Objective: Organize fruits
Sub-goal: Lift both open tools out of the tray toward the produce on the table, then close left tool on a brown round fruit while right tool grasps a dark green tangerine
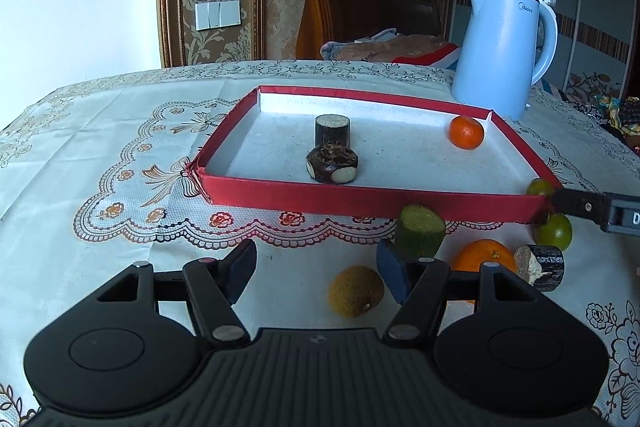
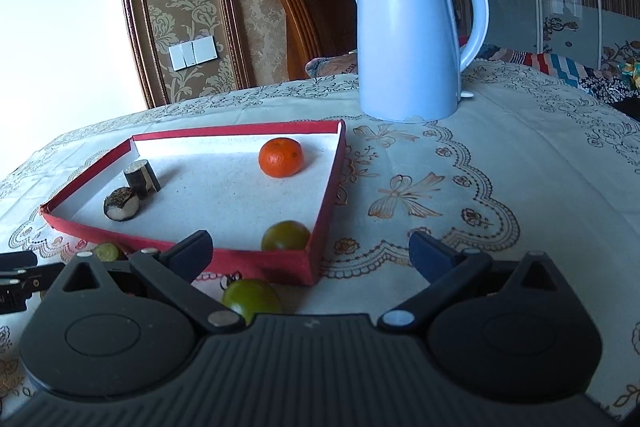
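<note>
Worktop (image 1: 100, 131): covered by a pale cloth with floral lace patterns.
Red tray (image 1: 360, 201): shallow, red walls and a white floor, lying flat on the worktop near its middle.
Inside the tray: a mandarin (image 1: 466, 132) near the far right corner; a dark sugarcane stub (image 1: 332, 129) standing on end near the middle; a water chestnut (image 1: 332, 165) just in front of that stub, apparently touching it; a green tomato (image 2: 286, 235) in the near right corner, against the wall.
Outside the tray, on the cloth: a green cut chunk (image 1: 420, 231) just before the front wall; a yellowish round fruit (image 1: 355, 291) nearer the camera; an orange (image 1: 482, 255) to its right; a dark cut stub (image 1: 544, 265) lying on its side just beside the orange; a second green tomato (image 2: 251, 299) just outside the tray's near right corner.
Kettle (image 2: 408, 39): light blue, upright, behind the tray's far right corner.
Left gripper (image 1: 316, 267): fingers spread apart with nothing between them; the green chunk sits just beyond the right finger's tip and the yellowish fruit lies low, near the right finger.
Right gripper (image 2: 312, 251): fingers wide apart and empty, hovering over the tray's near right corner; the outer green tomato lies low by the left finger.
</note>
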The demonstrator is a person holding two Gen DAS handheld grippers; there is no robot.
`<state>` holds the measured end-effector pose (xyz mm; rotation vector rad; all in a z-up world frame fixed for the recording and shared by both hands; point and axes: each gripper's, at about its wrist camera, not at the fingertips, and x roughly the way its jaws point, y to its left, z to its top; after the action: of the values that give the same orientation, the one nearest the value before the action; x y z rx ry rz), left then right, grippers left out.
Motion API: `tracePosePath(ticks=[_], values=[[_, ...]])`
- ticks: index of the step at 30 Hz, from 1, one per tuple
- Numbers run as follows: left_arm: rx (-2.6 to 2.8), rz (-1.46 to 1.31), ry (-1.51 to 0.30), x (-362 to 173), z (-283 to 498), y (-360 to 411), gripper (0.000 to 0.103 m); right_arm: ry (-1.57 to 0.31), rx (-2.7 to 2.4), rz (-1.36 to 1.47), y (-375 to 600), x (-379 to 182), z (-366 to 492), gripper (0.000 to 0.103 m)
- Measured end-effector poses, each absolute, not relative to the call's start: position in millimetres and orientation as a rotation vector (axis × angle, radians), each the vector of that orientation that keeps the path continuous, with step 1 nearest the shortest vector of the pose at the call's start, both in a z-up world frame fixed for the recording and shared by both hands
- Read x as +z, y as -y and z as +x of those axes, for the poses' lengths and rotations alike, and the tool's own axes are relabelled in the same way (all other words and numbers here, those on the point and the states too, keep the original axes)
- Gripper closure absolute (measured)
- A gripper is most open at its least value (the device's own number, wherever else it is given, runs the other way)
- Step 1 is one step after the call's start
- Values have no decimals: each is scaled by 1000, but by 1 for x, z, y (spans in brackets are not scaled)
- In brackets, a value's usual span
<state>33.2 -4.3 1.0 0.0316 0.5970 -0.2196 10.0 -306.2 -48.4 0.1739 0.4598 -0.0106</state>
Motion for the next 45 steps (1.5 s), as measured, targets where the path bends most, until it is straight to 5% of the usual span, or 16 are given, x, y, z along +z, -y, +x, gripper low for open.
tracePosePath(ticks=[15,17,45], values=[[-336,16,-615,-5,-9,0,36,-502,-10,278,325,-57,-4,0],[-351,-18,-626,-6,-12,-2,26,-506,-9,291,327,-58,-4,0],[-302,74,-668,-12,-20,28,25,-531,-15,284,326,-59,-2,0]])
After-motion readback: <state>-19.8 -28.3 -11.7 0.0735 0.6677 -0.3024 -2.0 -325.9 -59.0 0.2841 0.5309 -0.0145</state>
